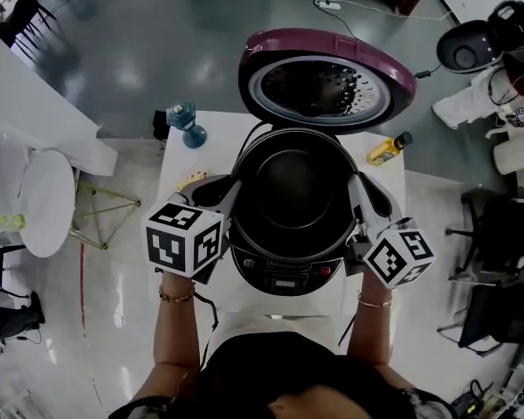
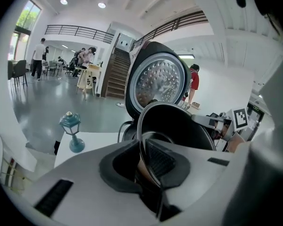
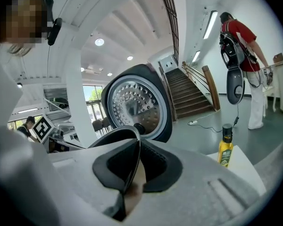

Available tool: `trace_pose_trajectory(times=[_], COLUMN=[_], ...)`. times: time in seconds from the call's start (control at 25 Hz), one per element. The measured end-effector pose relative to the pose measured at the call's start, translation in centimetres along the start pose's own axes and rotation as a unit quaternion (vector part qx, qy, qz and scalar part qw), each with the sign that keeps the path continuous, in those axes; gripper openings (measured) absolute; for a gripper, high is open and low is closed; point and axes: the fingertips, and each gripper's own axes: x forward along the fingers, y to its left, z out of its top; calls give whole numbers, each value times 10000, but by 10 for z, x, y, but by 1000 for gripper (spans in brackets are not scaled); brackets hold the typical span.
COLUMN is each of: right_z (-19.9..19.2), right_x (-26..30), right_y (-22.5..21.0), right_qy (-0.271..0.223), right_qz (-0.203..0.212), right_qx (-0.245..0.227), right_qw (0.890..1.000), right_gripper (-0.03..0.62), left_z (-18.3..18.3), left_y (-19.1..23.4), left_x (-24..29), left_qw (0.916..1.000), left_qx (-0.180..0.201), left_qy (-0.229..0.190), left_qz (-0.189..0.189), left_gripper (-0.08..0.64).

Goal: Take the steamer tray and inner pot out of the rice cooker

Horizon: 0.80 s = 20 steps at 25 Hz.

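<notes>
Gripping inner pot [image 1: 290, 177] by its rim, opposite sides, with left gripper [image 1: 230, 197] and right gripper [image 1: 356, 195]; jaws pinched narrow on it; positioned over rice cooker [image 1: 284, 276].

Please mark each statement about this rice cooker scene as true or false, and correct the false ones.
1. The lid of the cooker is open. True.
2. The left gripper is shut on the rim of the pot. True.
3. The right gripper holds the yellow bottle. False: it too is shut on the pot's rim; the bottle stands on the table.
4. In the head view, the blue lantern stands to the right of the cooker. False: it stands to its left.
</notes>
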Motion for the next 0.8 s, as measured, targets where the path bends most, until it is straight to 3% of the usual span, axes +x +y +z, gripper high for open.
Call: trace_pose_trajectory(times=[0.2,0.8], right_z=[5,39], right_x=[-6,-33], right_y=[8,35], right_qy=[-103,-628], right_qz=[35,434], right_qx=[14,-36], right_qw=[9999,9971], right_gripper=[26,26], left_z=[2,31], left_y=[-2,-28], left_x=[-10,-59], left_qw=[9999,9968], left_qx=[-104,118], left_qy=[-124,-779], left_qz=[10,161], left_gripper=[35,31])
